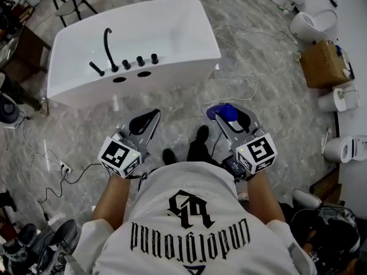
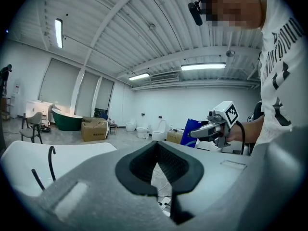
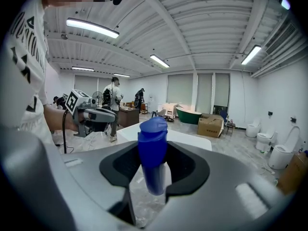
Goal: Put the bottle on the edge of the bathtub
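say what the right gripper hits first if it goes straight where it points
Likely the near wall of the white bathtub, beyond the blue bottle in the right gripper; depth is unclear.

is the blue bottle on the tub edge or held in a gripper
Held, not on the tub: the right gripper has its jaws closed on the upright blue bottle, short of the white bathtub.
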Tool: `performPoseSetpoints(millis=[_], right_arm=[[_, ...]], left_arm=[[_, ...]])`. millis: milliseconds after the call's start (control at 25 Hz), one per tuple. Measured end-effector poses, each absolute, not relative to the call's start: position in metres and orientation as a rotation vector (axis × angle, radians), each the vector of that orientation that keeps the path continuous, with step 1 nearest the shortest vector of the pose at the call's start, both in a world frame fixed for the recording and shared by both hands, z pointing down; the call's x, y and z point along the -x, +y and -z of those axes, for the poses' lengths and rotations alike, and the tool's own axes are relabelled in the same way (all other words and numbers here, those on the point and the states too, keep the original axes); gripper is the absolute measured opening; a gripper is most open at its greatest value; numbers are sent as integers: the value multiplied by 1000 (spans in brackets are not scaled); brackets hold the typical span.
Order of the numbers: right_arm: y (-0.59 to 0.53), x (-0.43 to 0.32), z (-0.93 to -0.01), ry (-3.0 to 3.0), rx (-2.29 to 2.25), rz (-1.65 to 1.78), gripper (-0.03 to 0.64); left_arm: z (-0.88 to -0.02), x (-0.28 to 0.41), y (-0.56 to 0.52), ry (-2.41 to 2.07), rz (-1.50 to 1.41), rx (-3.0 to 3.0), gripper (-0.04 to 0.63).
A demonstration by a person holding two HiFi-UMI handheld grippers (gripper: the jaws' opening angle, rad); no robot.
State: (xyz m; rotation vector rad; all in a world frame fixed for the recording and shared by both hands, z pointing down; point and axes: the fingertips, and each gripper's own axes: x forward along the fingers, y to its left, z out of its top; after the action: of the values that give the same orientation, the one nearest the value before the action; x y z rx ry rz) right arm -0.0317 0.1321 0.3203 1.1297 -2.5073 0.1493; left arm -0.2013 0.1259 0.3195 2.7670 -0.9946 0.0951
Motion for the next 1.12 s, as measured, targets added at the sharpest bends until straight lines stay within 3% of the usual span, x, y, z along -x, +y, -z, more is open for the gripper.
performPoseSetpoints(millis=[480,1120], right_arm=[[24,-14,-339,-2575,-995,-179,153],[-79,-108,-359,-2619,-803,-153,155]], left_arm=[[-323,160,43,-1138,-146,-2690,6],[-331,34,-66,-1218,-135,-2629,8]])
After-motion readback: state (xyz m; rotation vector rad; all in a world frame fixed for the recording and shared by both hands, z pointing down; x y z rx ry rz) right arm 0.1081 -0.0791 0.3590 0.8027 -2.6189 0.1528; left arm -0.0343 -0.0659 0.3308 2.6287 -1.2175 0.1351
